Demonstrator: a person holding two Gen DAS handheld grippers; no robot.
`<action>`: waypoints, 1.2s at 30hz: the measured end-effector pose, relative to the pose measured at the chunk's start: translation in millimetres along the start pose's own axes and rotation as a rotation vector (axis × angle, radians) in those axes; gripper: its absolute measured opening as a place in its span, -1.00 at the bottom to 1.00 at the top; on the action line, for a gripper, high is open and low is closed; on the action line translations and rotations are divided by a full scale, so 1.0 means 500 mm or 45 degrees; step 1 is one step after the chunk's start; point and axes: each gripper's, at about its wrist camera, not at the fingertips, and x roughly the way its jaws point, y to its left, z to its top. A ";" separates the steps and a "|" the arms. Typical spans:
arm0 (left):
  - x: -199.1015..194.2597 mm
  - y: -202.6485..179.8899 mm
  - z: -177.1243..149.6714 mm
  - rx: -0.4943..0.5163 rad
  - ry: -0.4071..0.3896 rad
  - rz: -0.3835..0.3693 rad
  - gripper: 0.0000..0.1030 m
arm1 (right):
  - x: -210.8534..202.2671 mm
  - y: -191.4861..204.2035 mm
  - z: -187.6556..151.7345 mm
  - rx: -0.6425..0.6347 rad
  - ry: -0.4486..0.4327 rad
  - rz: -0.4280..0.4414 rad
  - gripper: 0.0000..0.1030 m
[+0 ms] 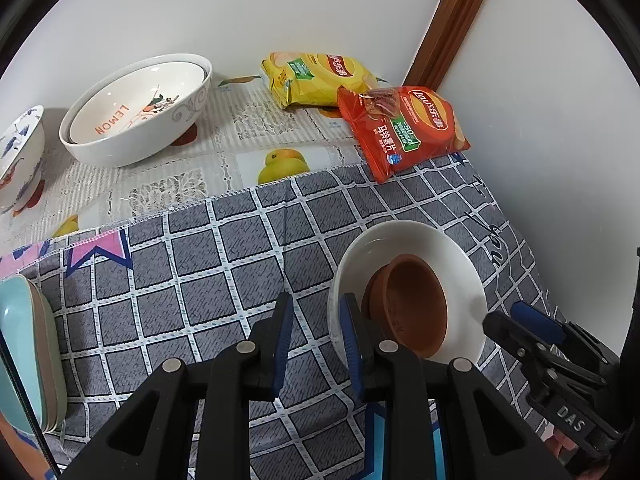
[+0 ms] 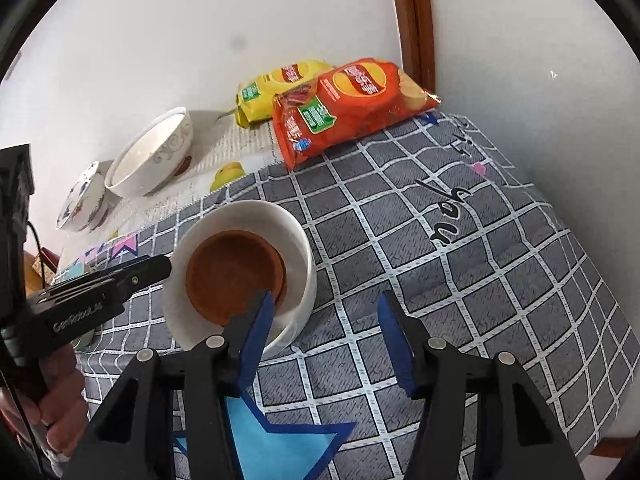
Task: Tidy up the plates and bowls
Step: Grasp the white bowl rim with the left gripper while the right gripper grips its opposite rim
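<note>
1. Grippers are seen nearest: the left gripper (image 1: 316, 344) is held with its jaws apart and nothing between them, its right finger just beside the rim of the white bowl (image 1: 460, 264); the right gripper (image 2: 326, 340) is also held with jaws apart, its left finger (image 2: 256, 336) over the bowl's near rim.
2. A brown bowl (image 2: 232, 276) is nested inside the white bowl, which is set on a grey checked cloth (image 2: 460, 248).
3. At the left edge, a pale blue dish (image 1: 20, 344) is partly seen.
4. Beyond the cloth's hem, a lace-and-fruit table cover (image 1: 248, 128) is laid.
5. On it, a large white bowl (image 1: 152, 136) holding a "LEMON" bowl (image 1: 132, 104) is placed, with a blue-patterned bowl (image 1: 20, 152) beside.
6. A red chip bag (image 1: 404, 128) and a yellow chip bag (image 1: 316, 80) are set near the white wall (image 1: 240, 8) and a wooden door frame (image 1: 456, 20).
</note>
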 end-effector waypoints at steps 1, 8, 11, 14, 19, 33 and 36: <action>0.002 -0.001 -0.001 0.004 0.004 -0.003 -0.55 | 0.006 0.000 0.001 0.004 0.008 -0.006 0.03; 0.015 -0.003 0.000 0.017 0.019 0.000 -0.55 | 0.035 -0.007 0.004 0.035 0.056 0.008 -0.07; 0.022 -0.002 0.000 0.016 0.030 -0.005 -0.55 | 0.043 -0.004 0.005 0.020 0.064 -0.033 -0.08; 0.026 -0.004 -0.001 0.024 0.036 -0.002 -0.55 | 0.049 0.001 0.006 0.007 0.070 -0.050 -0.08; 0.035 -0.007 -0.004 0.033 0.050 0.009 -0.52 | 0.058 0.009 0.011 -0.018 0.081 -0.086 -0.08; 0.062 -0.015 -0.008 0.050 0.082 0.028 -0.41 | 0.078 0.006 0.018 -0.018 0.098 -0.087 -0.08; 0.069 -0.016 -0.009 0.053 0.092 0.033 -0.38 | 0.083 0.004 0.019 -0.016 0.105 -0.080 -0.08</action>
